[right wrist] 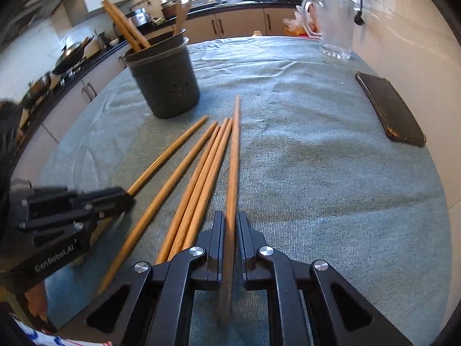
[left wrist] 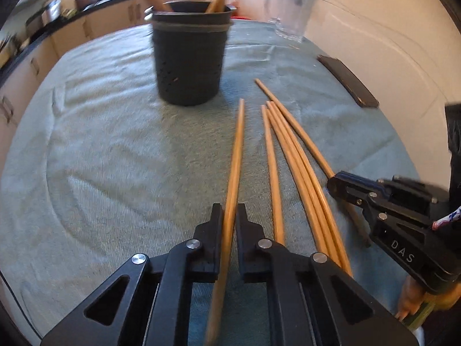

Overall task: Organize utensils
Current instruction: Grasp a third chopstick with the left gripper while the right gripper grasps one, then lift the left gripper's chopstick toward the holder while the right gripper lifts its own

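Several wooden chopsticks lie side by side on a teal cloth (left wrist: pixel 100 144). My left gripper (left wrist: pixel 229 210) is shut on the leftmost chopstick (left wrist: pixel 237 150), which points toward the dark utensil holder (left wrist: pixel 188 57). My right gripper (right wrist: pixel 229 216) is shut on the rightmost chopstick (right wrist: pixel 234 150). Three loose chopsticks (left wrist: pixel 291 155) lie between the two held ones; they also show in the right wrist view (right wrist: pixel 201 170). The holder (right wrist: pixel 164 77) stands upright with a few wooden utensils in it. The right gripper shows in the left wrist view (left wrist: pixel 335 183), and the left gripper shows in the right wrist view (right wrist: pixel 126 199).
A glass pitcher (right wrist: pixel 335 26) stands at the far right of the table. A dark flat phone-like object (right wrist: pixel 389 106) lies near the right edge by the wall. Kitchen counters with pots (right wrist: pixel 69 54) run behind and to the left.
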### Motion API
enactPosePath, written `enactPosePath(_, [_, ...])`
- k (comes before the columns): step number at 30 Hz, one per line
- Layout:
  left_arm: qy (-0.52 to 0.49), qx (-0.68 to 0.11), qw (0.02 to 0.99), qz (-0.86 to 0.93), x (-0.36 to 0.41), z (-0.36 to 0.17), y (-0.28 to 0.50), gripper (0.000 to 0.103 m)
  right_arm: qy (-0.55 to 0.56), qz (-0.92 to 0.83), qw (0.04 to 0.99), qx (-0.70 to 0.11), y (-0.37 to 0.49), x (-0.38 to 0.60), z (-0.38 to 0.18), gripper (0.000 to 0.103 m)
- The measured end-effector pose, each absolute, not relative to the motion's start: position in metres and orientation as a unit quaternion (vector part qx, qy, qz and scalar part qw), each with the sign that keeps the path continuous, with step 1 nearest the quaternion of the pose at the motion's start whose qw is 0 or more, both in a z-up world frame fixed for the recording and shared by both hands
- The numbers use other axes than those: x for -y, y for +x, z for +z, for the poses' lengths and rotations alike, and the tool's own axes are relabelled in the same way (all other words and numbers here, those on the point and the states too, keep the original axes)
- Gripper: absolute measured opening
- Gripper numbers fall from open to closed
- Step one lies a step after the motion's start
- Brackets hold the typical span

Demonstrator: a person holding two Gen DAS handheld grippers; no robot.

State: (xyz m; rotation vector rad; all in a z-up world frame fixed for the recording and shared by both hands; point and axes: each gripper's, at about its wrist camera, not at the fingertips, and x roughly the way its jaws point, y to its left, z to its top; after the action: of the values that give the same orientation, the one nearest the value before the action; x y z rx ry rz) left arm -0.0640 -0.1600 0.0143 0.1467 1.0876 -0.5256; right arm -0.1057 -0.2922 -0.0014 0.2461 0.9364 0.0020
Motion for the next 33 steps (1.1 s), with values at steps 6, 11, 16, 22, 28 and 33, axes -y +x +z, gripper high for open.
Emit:
enactPosePath(6, [-0.011,-0.561,0.793,-0.236,0.132,0.015,-0.076,0.007,0.138,-0.017,0.876,-0.461,-0.133,0.307,-0.001,0.008])
enactPosePath(11, [-0.011,-0.579,0.78,-0.238,0.12,0.018,-0.092,0.008,0.124,-0.02,0.866,-0.483,-0.176,0.317,0.0,0.01])
enactPosePath(16, [0.013,-0.576,0.78,-0.245,0.127,0.024,-0.095,0.009,0.108,-0.008,0.862,-0.495,-0.188,0.32,0.004,0.034])
enactPosePath(22, [0.029,-0.563,0.789,-0.243,0.144,0.029,-0.069,0.009,0.1,-0.016,0.862,-0.496,-0.154,0.324,0.001,0.034])
enactPosePath(28, [0.05,-0.565,0.793,-0.222,0.164,0.016,-0.027,0.009,0.091,-0.019,0.854,-0.511,-0.107,0.326,0.001,0.016])
enactPosePath(33, [0.054,-0.567,0.792,-0.22,0.172,0.017,-0.007,0.009,0.078,-0.028,0.849,-0.522,-0.078,0.329,0.003,0.012])
